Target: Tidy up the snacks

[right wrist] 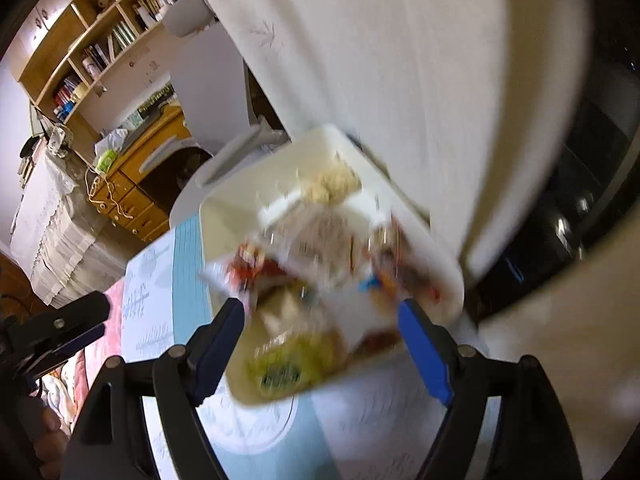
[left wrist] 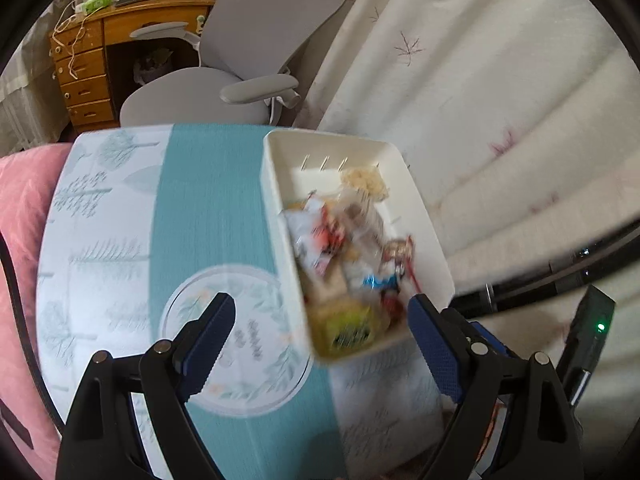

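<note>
On teal-and-white patterned table (left wrist: 208, 216), right side: white bin (left wrist: 280, 208) heaped with wrapped snacks (left wrist: 344, 248), green-yellow packet (left wrist: 348, 332) at near end. Left gripper (left wrist: 320, 320) above table, jaws wide apart, nothing held. Right gripper (right wrist: 320, 320) over bin's (right wrist: 224, 220) near end, jaws wide, empty; blurred. Grey chair (left wrist: 248, 40), wooden desk (left wrist: 92, 60) beyond; white curtain (left wrist: 500, 100) at right.

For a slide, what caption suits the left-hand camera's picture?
Open left gripper facing a white bin of snacks.
</note>
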Available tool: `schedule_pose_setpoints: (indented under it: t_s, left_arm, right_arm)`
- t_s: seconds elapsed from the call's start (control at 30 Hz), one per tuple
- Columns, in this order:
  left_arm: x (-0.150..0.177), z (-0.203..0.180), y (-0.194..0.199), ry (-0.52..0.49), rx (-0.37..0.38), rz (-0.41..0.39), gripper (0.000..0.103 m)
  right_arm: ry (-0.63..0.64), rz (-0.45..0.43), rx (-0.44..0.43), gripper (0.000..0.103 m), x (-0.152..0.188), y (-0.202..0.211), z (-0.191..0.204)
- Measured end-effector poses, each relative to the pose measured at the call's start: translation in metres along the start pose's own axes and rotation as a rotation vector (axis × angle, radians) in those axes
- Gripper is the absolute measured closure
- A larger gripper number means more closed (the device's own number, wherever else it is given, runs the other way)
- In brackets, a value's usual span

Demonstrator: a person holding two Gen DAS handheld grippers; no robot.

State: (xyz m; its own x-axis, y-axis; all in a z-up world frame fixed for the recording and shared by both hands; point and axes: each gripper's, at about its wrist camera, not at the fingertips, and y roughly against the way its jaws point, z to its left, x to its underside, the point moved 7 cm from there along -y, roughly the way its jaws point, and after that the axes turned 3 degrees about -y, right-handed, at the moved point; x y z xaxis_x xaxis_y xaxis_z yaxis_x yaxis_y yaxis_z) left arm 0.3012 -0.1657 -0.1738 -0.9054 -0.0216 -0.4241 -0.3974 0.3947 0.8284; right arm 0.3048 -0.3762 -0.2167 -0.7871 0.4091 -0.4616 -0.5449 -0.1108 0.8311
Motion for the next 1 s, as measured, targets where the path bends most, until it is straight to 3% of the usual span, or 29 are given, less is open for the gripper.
schedule_pose_setpoints:
  t_s: [0.27, 0.53, 0.7, 1.0]
  left_arm:
    - [0.078, 0.061, 0.053, -0.018, -0.024, 0.033, 0.016]
    - [0.137, 0.11, 0.089, 0.025, -0.099, 0.05, 0.016]
    - [0.152, 0.103, 0.114, 0.011, -0.139, 0.013, 0.016]
    - [0.157, 0.061, 0.146, -0.036, -0.238, -0.086, 0.016]
  right_arm:
    - [-0.035, 0.098, 0.004, 0.017, 0.095, 0.022, 0.029]
    - [0.077, 0.199, 0.063, 0.015, 0.168, 0.033, 0.043]
    - [0.165, 0.231, 0.044, 0.014, 0.185, 0.057, 0.046]
    - [0.262, 0.211, -0.049, 0.013, 0.176, 0.109, 0.071]
